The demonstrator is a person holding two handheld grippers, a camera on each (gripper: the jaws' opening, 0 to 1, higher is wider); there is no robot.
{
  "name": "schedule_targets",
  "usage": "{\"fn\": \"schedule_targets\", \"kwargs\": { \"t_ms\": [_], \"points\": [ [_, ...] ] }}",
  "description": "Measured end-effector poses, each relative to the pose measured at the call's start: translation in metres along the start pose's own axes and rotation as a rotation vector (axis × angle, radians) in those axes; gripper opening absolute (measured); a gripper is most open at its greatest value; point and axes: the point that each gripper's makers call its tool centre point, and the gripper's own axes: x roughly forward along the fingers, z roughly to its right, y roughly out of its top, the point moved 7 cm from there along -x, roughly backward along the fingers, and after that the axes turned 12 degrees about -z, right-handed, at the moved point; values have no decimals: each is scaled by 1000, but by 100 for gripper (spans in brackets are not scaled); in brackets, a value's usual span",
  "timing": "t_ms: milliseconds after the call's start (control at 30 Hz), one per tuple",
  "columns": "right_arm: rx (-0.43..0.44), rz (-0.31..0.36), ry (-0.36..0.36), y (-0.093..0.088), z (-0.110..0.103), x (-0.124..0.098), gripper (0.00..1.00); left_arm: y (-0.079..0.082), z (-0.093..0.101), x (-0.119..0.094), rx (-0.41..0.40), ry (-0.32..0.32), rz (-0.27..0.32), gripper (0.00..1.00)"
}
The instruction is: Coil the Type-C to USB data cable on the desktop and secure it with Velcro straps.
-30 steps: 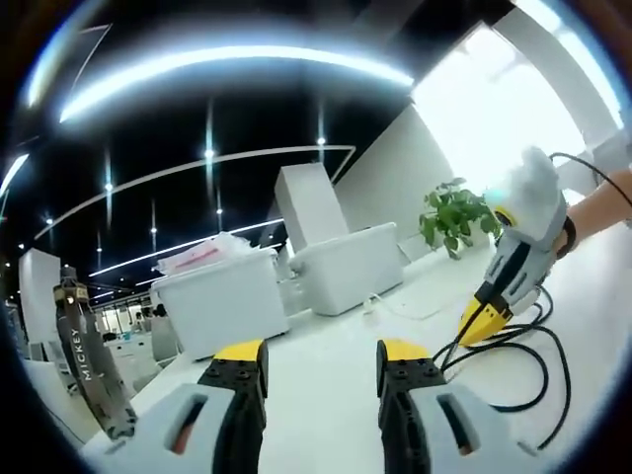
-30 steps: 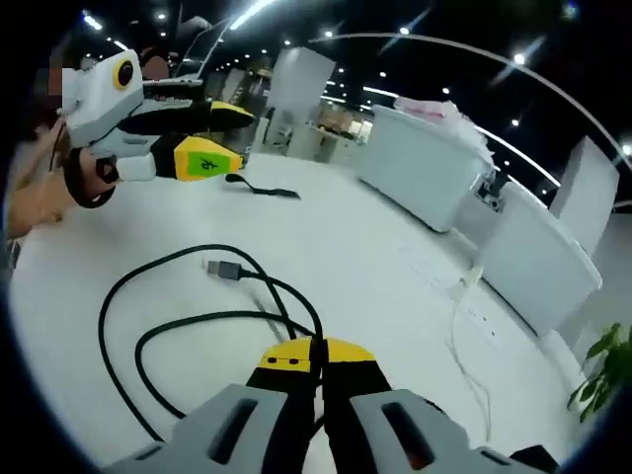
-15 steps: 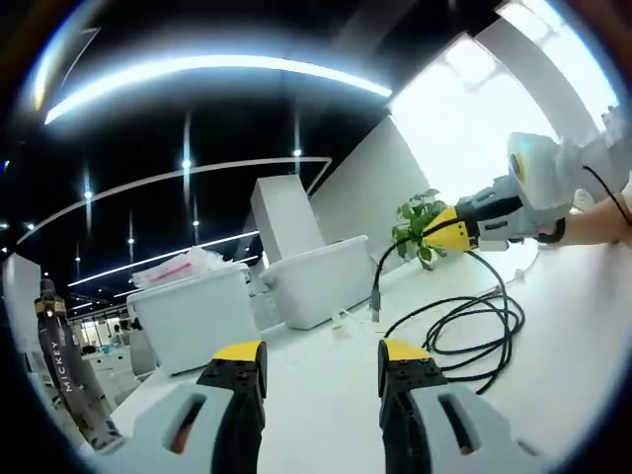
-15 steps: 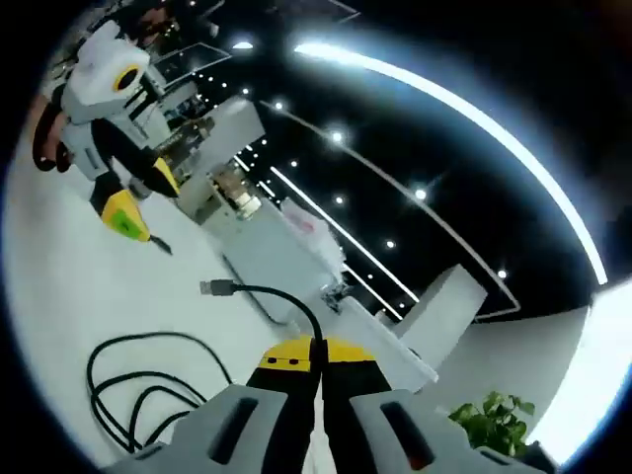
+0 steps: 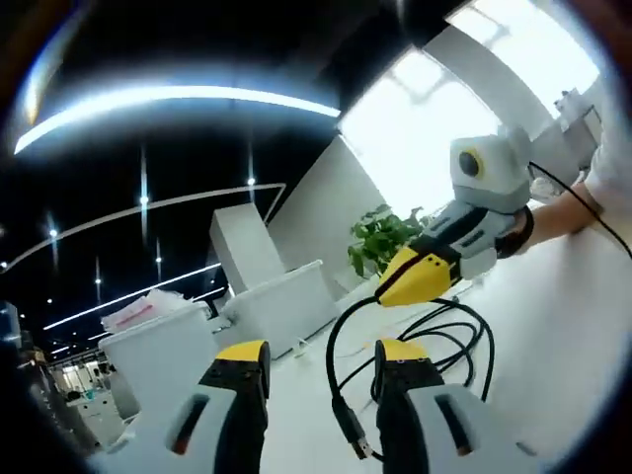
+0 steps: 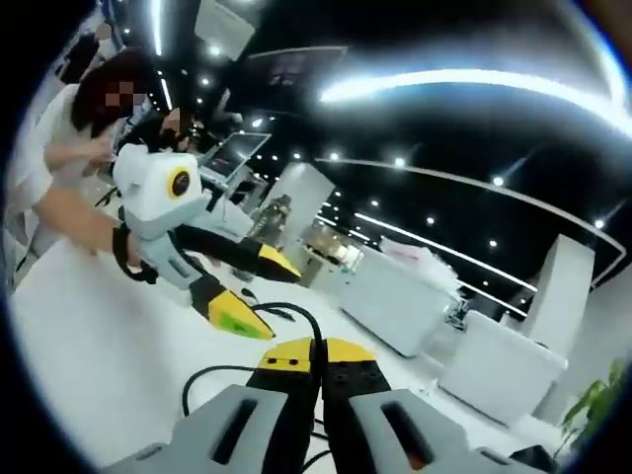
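Note:
The black data cable (image 5: 339, 331) rises from its loops (image 5: 464, 331) on the white desk, and my right gripper (image 5: 395, 288) comes in from the right, shut on it. The cable's free end bends down, so the USB plug (image 5: 352, 436) hangs between the open jaws of my left gripper (image 5: 321, 357) without touching either. In the right gripper view my right gripper (image 6: 316, 348) is shut with the cable (image 6: 296, 314) arching out just ahead of its tips. Opposite it, my left gripper (image 6: 281, 306) points toward it with yellow jaws apart. A cable loop (image 6: 197, 380) lies lower left.
White storage bins (image 5: 281, 306) and a potted plant (image 5: 380, 237) stand along the desk's far side. A person (image 6: 54, 168) holds the left gripper from the left of the right gripper view. More white bins (image 6: 400, 296) sit behind.
My right gripper has carried the cable end up and closer to my left gripper. The USB plug now hangs between the left jaws. Both cameras have tilted.

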Motion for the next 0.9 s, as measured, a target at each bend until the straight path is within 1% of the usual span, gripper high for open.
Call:
{"fn": "schedule_targets", "kwargs": {
  "t_ms": [33,67,100,133,167,200,233,267,300,367,400,433,467,500,567,600,633,667,733,767,800,900],
  "points": [
    [-8,-4,6,0,-3,0,1,0,1,0,3,-7,-2,37],
    [-11,-5,14,-1,-4,0,1,0,4,0,17,-29,1,30],
    [0,-2,25,-1,-5,0,1,1,9,0,30,-60,10,18],
    [22,4,40,-2,-6,0,1,2,11,-1,40,-71,15,12],
    [44,9,54,-2,-6,0,1,3,15,-1,67,-81,18,11],
    [56,11,60,-2,-6,0,2,3,16,0,115,-53,1,9],
    [67,14,63,-2,-7,0,2,3,17,0,192,-16,-13,5],
    [86,9,59,-3,-6,0,2,3,17,1,223,-3,-16,5],
    [142,13,63,-5,-5,3,3,2,19,2,226,-14,-34,5],
    [233,20,64,-8,-2,6,5,2,15,1,160,-22,-35,4],
    [285,30,65,-10,0,7,8,2,14,1,158,-18,-36,4],
    [323,17,61,-12,3,6,11,0,10,0,149,5,-46,4],
    [335,0,39,-15,8,6,14,-1,5,-2,143,41,-61,4],
    [329,-1,34,-16,10,5,15,-2,-1,-4,118,72,-66,4],
    [333,-10,19,-19,15,5,15,-1,-10,-8,23,99,-53,4],
    [342,-18,17,-20,15,5,15,0,-13,-9,-8,106,-48,4],
    [352,-26,22,-21,15,6,15,0,-19,-12,-60,127,-33,4],
    [375,-43,43,-23,13,7,15,1,-23,-13,-74,137,-24,4],
    [396,-60,65,-26,10,10,14,0,-27,-16,-90,150,-25,4],
    [393,-81,60,-28,9,11,11,0,-27,-16,-92,151,-27,4],
    [364,-100,44,-29,10,11,4,-1,-27,-15,-97,150,-30,4],
    [345,-89,23,-28,15,7,3,-3,-24,-13,-108,131,-30,5]
  ]
}}
